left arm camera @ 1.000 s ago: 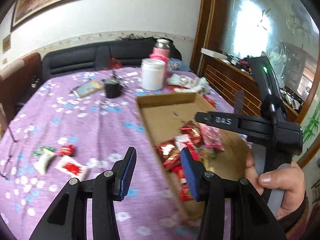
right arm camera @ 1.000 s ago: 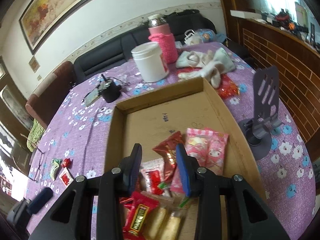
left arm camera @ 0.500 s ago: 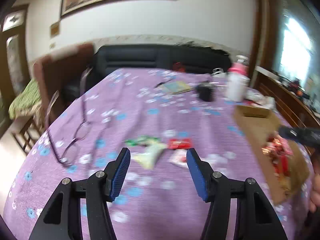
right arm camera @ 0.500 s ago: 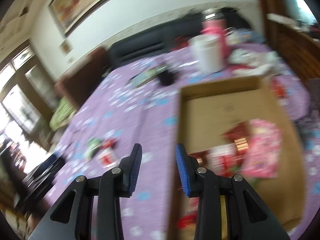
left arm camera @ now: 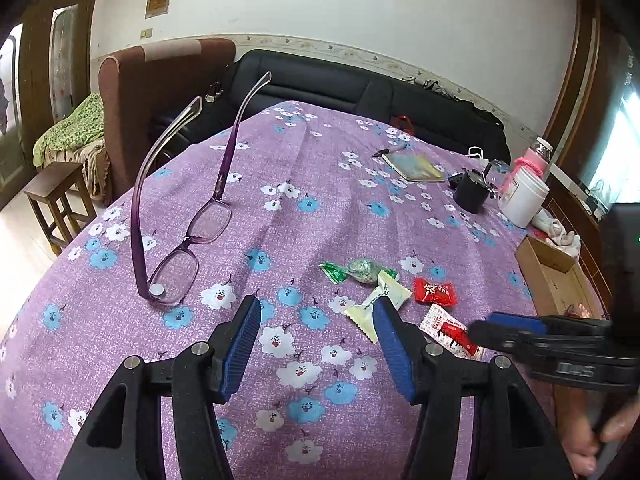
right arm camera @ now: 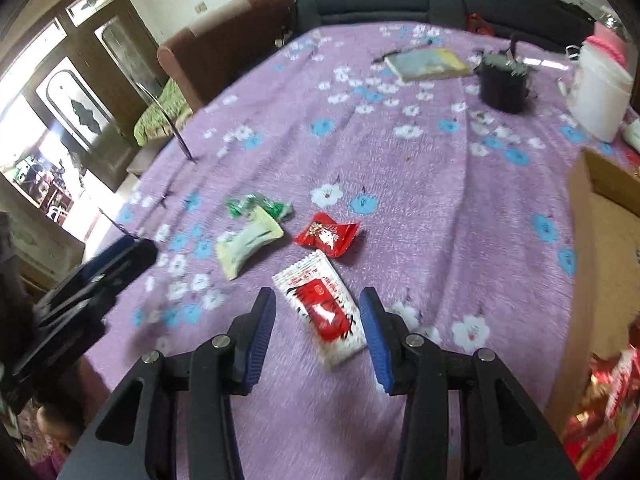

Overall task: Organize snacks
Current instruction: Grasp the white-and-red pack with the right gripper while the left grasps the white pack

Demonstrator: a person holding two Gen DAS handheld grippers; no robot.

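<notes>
Right wrist view: I have my right claw point(right arm camera: 318, 330), jaws just widened and empty, over the red-and-white sachet point(right arm camera: 320, 307); next, lower, close, carry to the box point(right arm camera: 600, 240).

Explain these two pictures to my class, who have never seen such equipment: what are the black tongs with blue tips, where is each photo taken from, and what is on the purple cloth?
No robot here: a person holds a two-finger tool in each hand, each with a camera looking along its fingers. One picture is from the left gripper, the other from the right gripper. Both are open and hold nothing; their fingers have just been opening. On the flowered tablecloth lie four loose snacks: a green candy, a cream packet, a red candy and a red-and-white sachet, which sits ahead of the right gripper. Purple glasses lie left; a cardboard box with snacks stands right.
</notes>
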